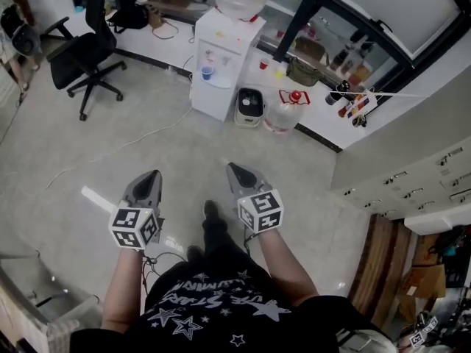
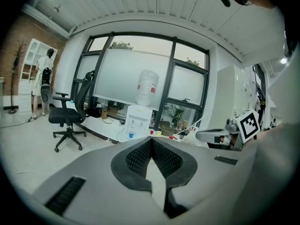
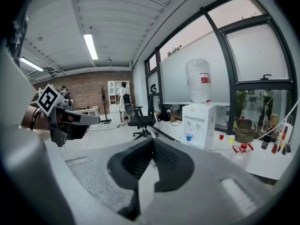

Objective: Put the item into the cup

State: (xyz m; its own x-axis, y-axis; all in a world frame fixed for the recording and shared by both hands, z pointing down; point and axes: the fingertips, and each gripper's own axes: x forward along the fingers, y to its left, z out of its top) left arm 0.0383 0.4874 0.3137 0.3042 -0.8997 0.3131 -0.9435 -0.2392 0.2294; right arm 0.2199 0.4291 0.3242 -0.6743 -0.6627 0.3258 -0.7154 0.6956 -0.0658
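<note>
Cup [image 1: 207, 72]: a small blue one is seen in the tray of the water dispenser [image 1: 224, 43], well ahead of both grippers; no item is visible. The left gripper [image 1: 154, 176] and right gripper [image 1: 234, 168] are held clenched and empty, side by side, judged idle, with the task not begun.

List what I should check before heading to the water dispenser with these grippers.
1. Left gripper fingers shut, nothing between them: ok.
2. Right gripper fingers shut, nothing between them: ok.
3. Item to pick up located: cannot tell, none stands out in any view.
4. Cup located: blue cup in the water dispenser alcove, red cup on the ledge beside it; which is meant: cannot tell.
5. Office chair stands off to the left of the way: ok.
</note>
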